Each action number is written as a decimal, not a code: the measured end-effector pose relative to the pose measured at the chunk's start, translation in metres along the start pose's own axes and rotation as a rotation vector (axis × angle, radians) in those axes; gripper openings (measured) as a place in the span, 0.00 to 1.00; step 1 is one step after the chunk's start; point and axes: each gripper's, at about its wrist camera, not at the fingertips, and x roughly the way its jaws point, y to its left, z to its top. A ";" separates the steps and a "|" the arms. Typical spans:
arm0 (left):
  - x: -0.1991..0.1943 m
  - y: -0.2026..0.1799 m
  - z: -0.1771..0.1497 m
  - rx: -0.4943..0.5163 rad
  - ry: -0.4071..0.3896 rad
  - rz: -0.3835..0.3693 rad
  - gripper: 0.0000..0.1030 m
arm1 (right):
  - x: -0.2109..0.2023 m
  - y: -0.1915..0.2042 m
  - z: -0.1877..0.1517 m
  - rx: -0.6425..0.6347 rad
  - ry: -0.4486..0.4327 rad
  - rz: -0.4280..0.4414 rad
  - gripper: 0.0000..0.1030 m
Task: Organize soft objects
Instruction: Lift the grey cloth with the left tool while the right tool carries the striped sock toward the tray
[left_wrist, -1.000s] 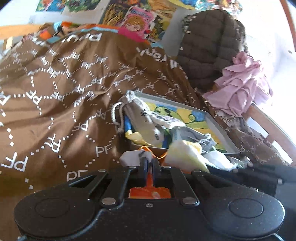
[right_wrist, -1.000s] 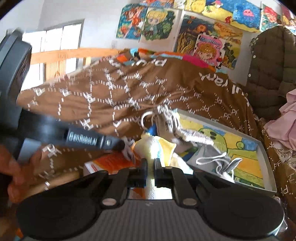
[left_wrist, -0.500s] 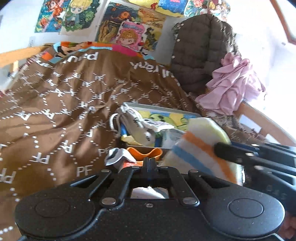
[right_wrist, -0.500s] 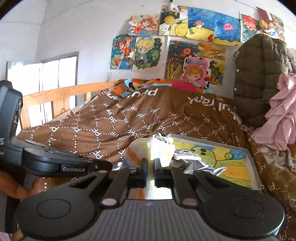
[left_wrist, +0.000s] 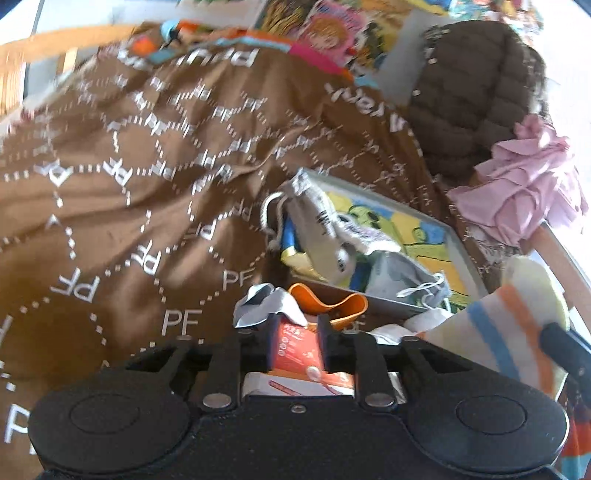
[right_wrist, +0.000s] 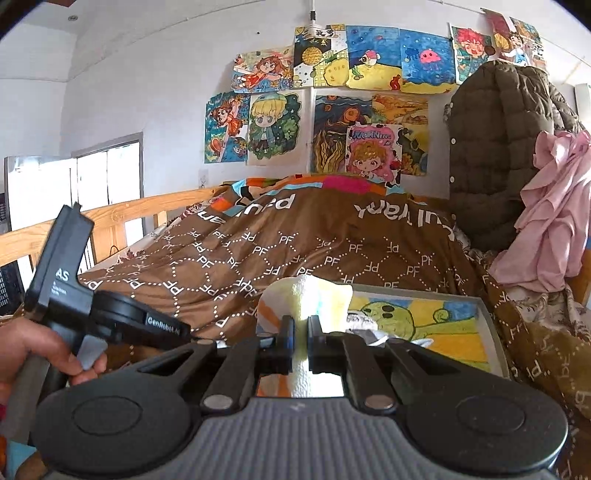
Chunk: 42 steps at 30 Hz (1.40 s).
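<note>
Closest in the right wrist view, the right gripper (right_wrist: 300, 341) is clamped on a soft striped sock (right_wrist: 306, 295), pale yellow with orange and blue bands; the cloth bulges up above the fingertips and hangs free, clear of the bed. In the left wrist view the same sock (left_wrist: 517, 317) shows at the right edge, pinched by a dark fingertip. It looks light and limp, so it should carry with little effort but will flop and fold; a pinch across a bunched part of the fabric, as now, seems safer than a grip on one thin edge, which could slip out. The left gripper (left_wrist: 295, 341) has its jaws apart, with nothing between them; an orange packet (left_wrist: 295, 343) lies just under the gap, apparently not gripped. Just beyond it are a crumpled grey cloth (left_wrist: 258, 299) and an orange cup (left_wrist: 328, 302). Further on, a shallow tray (left_wrist: 461, 251) with a cartoon picture on its floor rests on the brown quilt (left_wrist: 147, 166) and holds a grey drawstring pouch (left_wrist: 317, 225) and another pale pouch with cords (left_wrist: 406, 273). In the right view a hand (right_wrist: 40, 350) holds the left tool's handle. At the back hang a brown padded coat (right_wrist: 491, 147) and a pink garment (right_wrist: 554, 221), with drawings (right_wrist: 332, 99) on the wall.
</note>
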 end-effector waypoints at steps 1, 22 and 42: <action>0.007 0.005 0.002 -0.027 0.021 0.001 0.33 | 0.004 -0.002 0.002 -0.003 -0.002 0.005 0.07; 0.067 0.040 0.025 -0.270 0.087 -0.046 0.05 | 0.074 -0.031 0.020 -0.009 -0.012 -0.004 0.07; 0.044 -0.074 0.107 0.012 -0.106 -0.115 0.03 | 0.118 -0.112 0.048 0.135 -0.034 -0.067 0.07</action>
